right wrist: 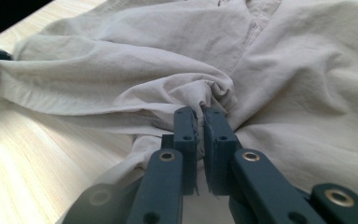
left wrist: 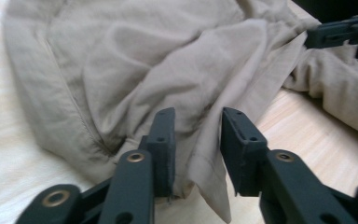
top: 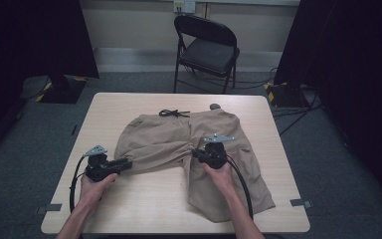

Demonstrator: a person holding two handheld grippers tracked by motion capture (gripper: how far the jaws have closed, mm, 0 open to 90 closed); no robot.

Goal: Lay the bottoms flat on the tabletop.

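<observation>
A pair of tan shorts (top: 179,139) lies crumpled on the wooden table (top: 144,199), waistband and black drawstring (top: 173,113) at the far side. My right gripper (top: 195,153) is shut on a bunched fold of the shorts (right wrist: 284,70) near the crotch; the cloth is pinched between its jaws (right wrist: 200,116). My left gripper (top: 127,163) sits at the hem of the left leg. Its jaws (left wrist: 198,126) stand apart with the hem edge of the shorts (left wrist: 168,60) lying between them, not squeezed. The right gripper (left wrist: 340,32) shows far off in the left gripper view.
A black folding chair (top: 206,47) stands beyond the table's far edge. Dark curtains hang at both sides. Bare tabletop lies in front of the shorts and along the left side. Cables trail from both grippers toward the near edge.
</observation>
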